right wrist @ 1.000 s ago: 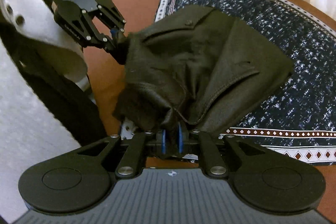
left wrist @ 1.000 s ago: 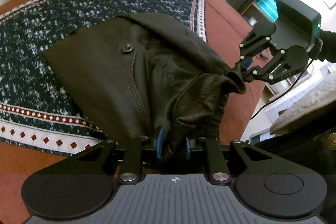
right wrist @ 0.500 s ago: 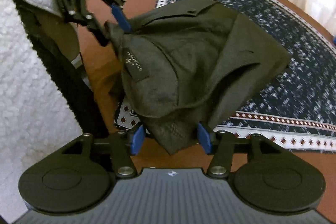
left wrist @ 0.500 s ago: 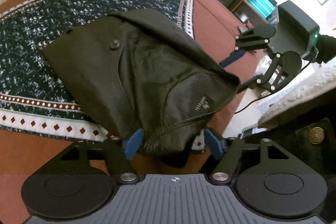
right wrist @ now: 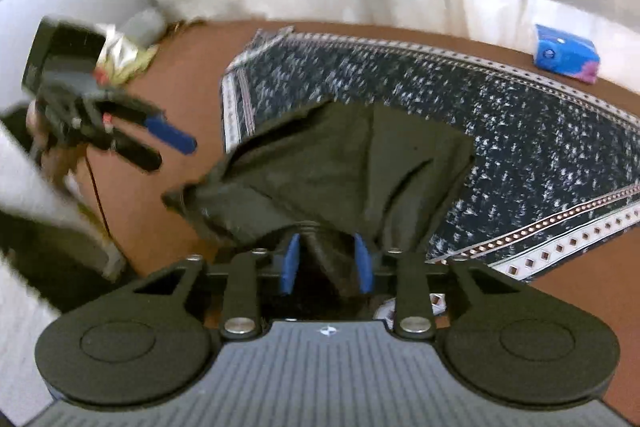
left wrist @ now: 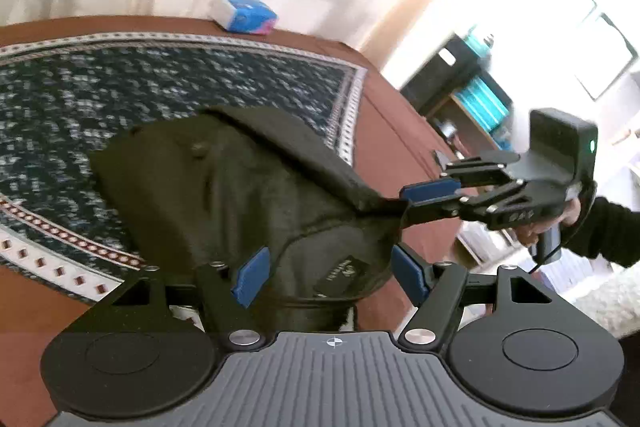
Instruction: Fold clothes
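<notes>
A dark olive garment [left wrist: 240,195] [right wrist: 360,167] lies bunched on a patterned rug, its near edge with a small label facing me. My left gripper [left wrist: 329,277] [right wrist: 175,153] stands wide open. In the right wrist view it hovers apart from the cloth's corner, with nothing between its fingers. My right gripper [right wrist: 326,263] [left wrist: 404,205] sits at the garment's other corner. Its jaws are closing, with a fold of the cloth between the blue pads [right wrist: 362,263], and a gap still shows beside it.
The rug [left wrist: 120,87] [right wrist: 520,147] covers a brown table [left wrist: 392,131]. A blue tissue pack [left wrist: 244,13] [right wrist: 566,55] lies at the far edge. A shelf with teal items [left wrist: 480,99] stands beyond the table. A person's dark sleeve [left wrist: 608,227] holds the right gripper.
Both grippers were shut on the garment's near edge, then opened and let it drop. Both have lifted and tilted upward. The left has drawn off the cloth; the right jaws have narrowed again.
</notes>
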Motion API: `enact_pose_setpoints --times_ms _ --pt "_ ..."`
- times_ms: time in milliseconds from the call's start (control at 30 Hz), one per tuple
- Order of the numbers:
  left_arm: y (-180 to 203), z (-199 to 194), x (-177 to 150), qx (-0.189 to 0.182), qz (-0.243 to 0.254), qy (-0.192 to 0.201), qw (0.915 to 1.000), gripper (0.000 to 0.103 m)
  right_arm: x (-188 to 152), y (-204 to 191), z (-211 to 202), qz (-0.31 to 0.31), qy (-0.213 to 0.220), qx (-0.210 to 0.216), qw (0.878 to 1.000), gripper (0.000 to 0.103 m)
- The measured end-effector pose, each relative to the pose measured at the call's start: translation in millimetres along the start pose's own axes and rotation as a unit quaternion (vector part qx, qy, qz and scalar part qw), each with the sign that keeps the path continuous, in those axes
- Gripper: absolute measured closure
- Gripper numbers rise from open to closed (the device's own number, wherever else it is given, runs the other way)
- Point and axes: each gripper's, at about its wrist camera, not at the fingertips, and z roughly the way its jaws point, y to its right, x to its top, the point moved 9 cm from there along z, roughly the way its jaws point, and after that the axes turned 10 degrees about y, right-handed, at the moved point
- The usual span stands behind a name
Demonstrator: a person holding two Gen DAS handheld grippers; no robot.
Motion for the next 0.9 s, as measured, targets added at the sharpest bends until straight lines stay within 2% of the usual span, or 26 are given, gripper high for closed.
enact_pose_setpoints --times_ms 67,100,167,267,367,533,600,667,800,867,900 --pt "0 11 -8 -0.001 0.0 -0.014 0.9999 0.023 -1 -6 -4 0.03 -0.019 0.036 0.999 0.068" --pt "0 17 -13 -0.002 0.0 -0.021 0.9998 0.023 -1 -7 -7 0.017 -0.027 0.034 0.999 0.071" --pt "0 30 -19 -0.001 0.001 -0.031 0.9995 0.023 2 -7 -12 -0.003 -0.037 0.027 0.999 0.068" --pt "-3 50 -21 0.007 0.002 -0.028 0.9996 0.023 25 4 -3 0.002 -0.003 0.008 1.0 0.068" --pt "-5 66 -28 0.02 0.0 -0.034 0.9992 0.023 29 16 30 -0.003 0.005 -0.001 1.0 0.069" --pt "-14 81 -55 0.048 -0.011 -0.054 0.9973 0.023 -20 30 73 -0.013 -0.045 0.0 0.999 0.069" --pt "-17 83 -63 0.053 -0.016 -0.045 0.9974 0.023 -39 34 82 -0.002 -0.051 0.004 0.999 0.068" --pt "-19 86 -64 0.06 -0.027 -0.036 0.9972 0.023 -47 35 85 0.004 -0.039 0.009 0.999 0.068" --pt "-16 75 -44 0.058 -0.065 -0.03 0.9957 0.022 -36 40 77 0.024 -0.051 0.031 0.998 0.067" --pt "-17 48 -18 0.05 -0.082 0.023 0.9952 0.022 -8 40 64 0.021 -0.038 0.033 0.998 0.063" --pt "-24 34 -5 0.059 -0.092 0.054 0.9926 0.022 11 37 56 0.014 -0.015 0.036 0.999 0.061"
